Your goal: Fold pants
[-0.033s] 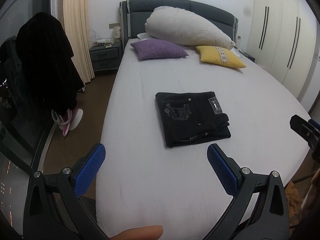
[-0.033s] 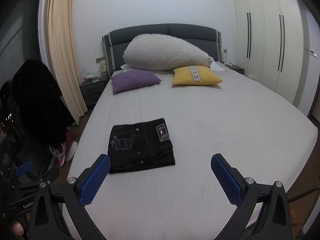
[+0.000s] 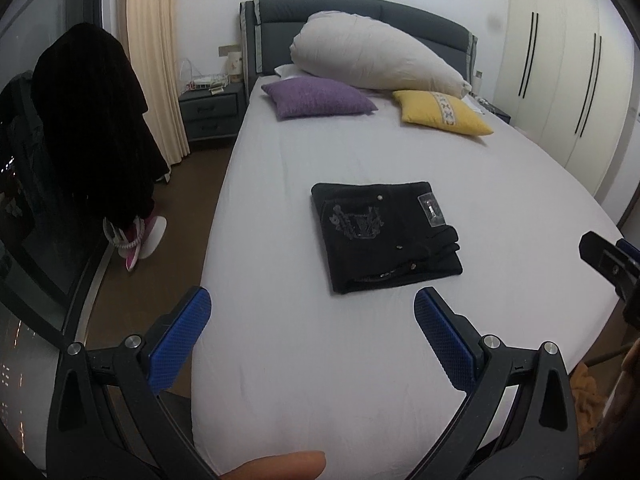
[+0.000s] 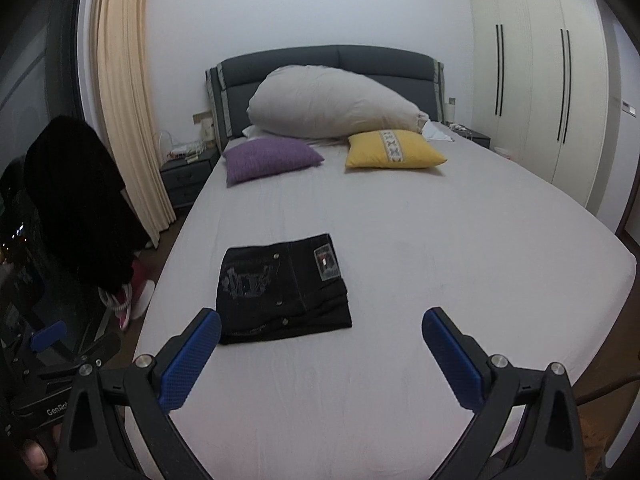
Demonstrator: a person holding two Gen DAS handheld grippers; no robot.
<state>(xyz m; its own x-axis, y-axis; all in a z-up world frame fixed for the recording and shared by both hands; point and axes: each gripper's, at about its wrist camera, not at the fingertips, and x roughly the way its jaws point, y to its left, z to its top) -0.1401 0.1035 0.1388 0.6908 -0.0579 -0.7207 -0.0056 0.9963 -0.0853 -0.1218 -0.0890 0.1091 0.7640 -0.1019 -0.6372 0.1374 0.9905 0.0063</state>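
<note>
- Both of your grippers are spread wide and hold nothing: the left gripper (image 3: pixel 312 344) at the bottom of the left view, the right gripper (image 4: pixel 322 356) at the bottom of the right view.
- Pants (image 3: pixel 384 236) lie folded into a compact black rectangle on the bed (image 3: pixel 500 200), centre of the left view; in the right view they sit left of centre (image 4: pixel 282 288), just beyond your left blue pad (image 4: pixel 188 364).
- Neither gripper touches the pants.
- Upper centre: a purple cushion (image 3: pixel 316 98), a yellow cushion (image 3: pixel 444 112) and a big white pillow (image 3: pixel 372 60) against the headboard (image 3: pixel 420 16).
- Left edge: dark clothing (image 3: pixel 92 120) hangs over a chair.
- Your fingertip (image 3: pixel 276 466) shows at the bottom edge of the left view.
</note>
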